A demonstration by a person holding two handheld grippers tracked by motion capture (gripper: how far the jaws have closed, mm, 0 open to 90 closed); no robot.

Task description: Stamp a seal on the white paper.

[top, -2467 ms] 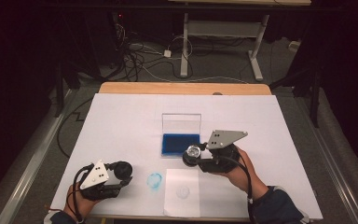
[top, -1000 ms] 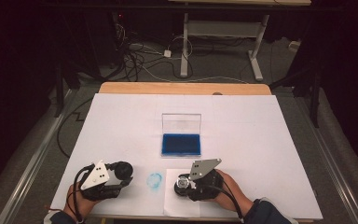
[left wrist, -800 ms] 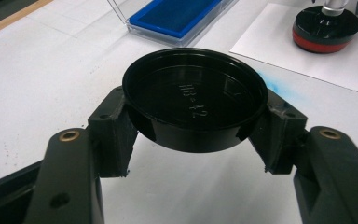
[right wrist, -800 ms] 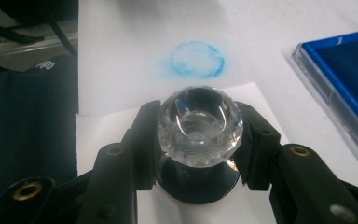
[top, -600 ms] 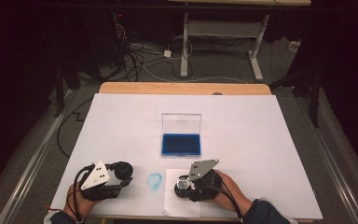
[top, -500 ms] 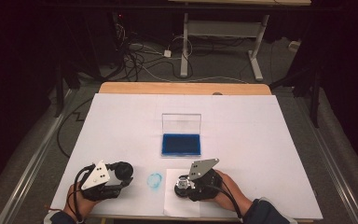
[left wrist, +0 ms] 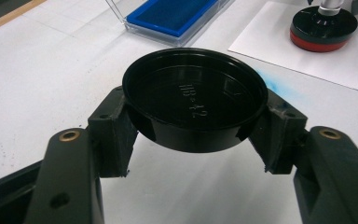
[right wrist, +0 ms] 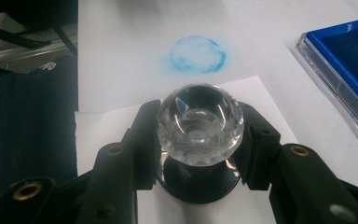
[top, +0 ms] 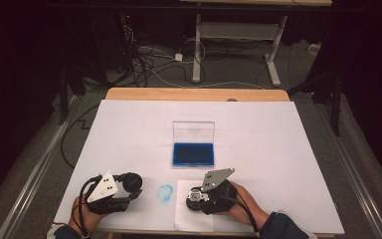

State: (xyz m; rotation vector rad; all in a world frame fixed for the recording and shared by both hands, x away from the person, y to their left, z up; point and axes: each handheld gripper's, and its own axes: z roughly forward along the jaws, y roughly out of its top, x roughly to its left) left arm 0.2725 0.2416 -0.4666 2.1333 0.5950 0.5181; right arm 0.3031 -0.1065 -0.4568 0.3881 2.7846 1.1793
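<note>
My right gripper is shut on a stamp with a clear faceted knob and a dark round base. The stamp stands upright on a white paper sheet near the table's front edge. My left gripper is shut on a black round lid, its hollow side up, just above the table at the front left. In the left gripper view the stamp shows a red rim at its base.
An open ink pad, blue in a clear case with its lid raised, lies beyond the paper at mid table. A blue ring print marks the table cover between the grippers. A dark sleeve lies at the left.
The right gripper carried the stamp from beside the ink pad toward the front edge and onto the paper, and has held still there for the last second. The left gripper has not moved.
</note>
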